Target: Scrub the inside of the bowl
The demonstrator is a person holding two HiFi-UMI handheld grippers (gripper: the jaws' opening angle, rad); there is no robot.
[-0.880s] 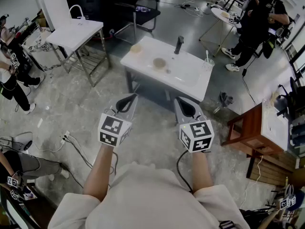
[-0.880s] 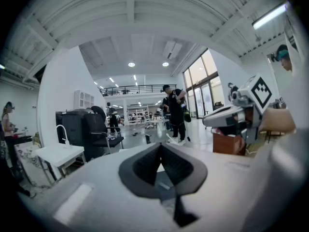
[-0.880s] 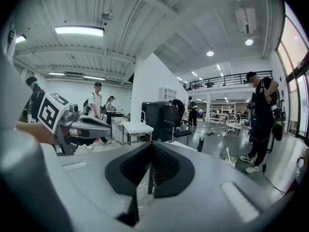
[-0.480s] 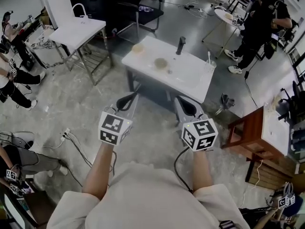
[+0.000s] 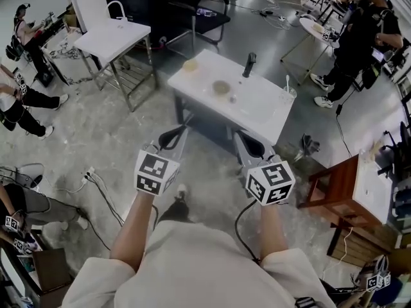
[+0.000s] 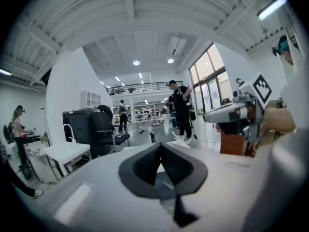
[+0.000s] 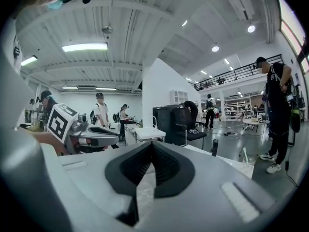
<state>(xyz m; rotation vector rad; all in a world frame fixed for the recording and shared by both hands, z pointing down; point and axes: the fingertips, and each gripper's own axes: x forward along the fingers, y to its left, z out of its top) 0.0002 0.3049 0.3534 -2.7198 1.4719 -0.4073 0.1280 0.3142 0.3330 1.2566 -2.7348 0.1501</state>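
A tan bowl (image 5: pixel 221 87) sits on the white sink table (image 5: pixel 257 111) ahead of me, near a black faucet (image 5: pixel 248 64). A second tan round thing (image 5: pixel 190 65) lies at the table's far left corner. A clear cup with a brush (image 5: pixel 288 94) stands at its right end. My left gripper (image 5: pixel 182 129) and right gripper (image 5: pixel 238 134) are held side by side over the floor, short of the table, both shut and empty. In the left gripper view the jaws (image 6: pixel 161 145) meet at the tips. The right gripper view shows its jaws (image 7: pixel 152 144) shut too.
Another white sink stand (image 5: pixel 112 37) is at the far left, with a black chair (image 5: pixel 205 15) behind the table. A wooden side table (image 5: pixel 340 178) stands at the right. Cables (image 5: pixel 96 185) trail over the floor at the left. People (image 5: pixel 366 37) stand around the room.
The sink table has drifted lower and closer in the head view. A foot now shows between the arms. Both grippers stay shut and level.
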